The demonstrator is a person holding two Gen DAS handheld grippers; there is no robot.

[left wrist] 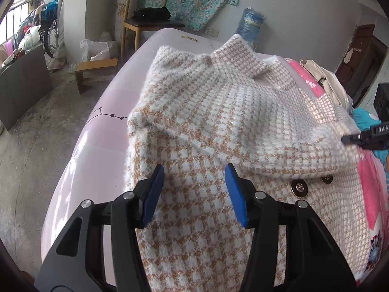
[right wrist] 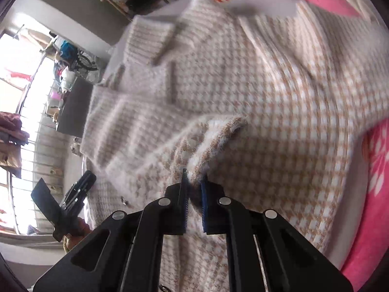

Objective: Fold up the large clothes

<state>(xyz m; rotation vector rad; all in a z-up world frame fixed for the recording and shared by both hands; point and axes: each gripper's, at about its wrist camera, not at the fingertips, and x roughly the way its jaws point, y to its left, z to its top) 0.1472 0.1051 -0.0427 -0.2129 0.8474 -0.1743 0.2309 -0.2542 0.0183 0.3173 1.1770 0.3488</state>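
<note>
In the left wrist view, a wooden stool [left wrist: 96,71] and a wooden chair [left wrist: 145,24] are seen at the upper left, on the grey floor beside a pale pink bed [left wrist: 107,112]. The houndstooth coat [left wrist: 206,126] is spread over the bed through the middle of the frame, collar toward the top, with snap buttons [left wrist: 299,188] at lower right. The left gripper [left wrist: 194,182] is held at the bottom centre with its blue pads moderately apart above the fabric, nothing pinched between them. At the right edge, a pink blanket [left wrist: 369,185] is seen. In the right wrist view, the right gripper [right wrist: 193,185] is clamped narrowly on the sleeve cuff [right wrist: 218,136] at centre.
</note>
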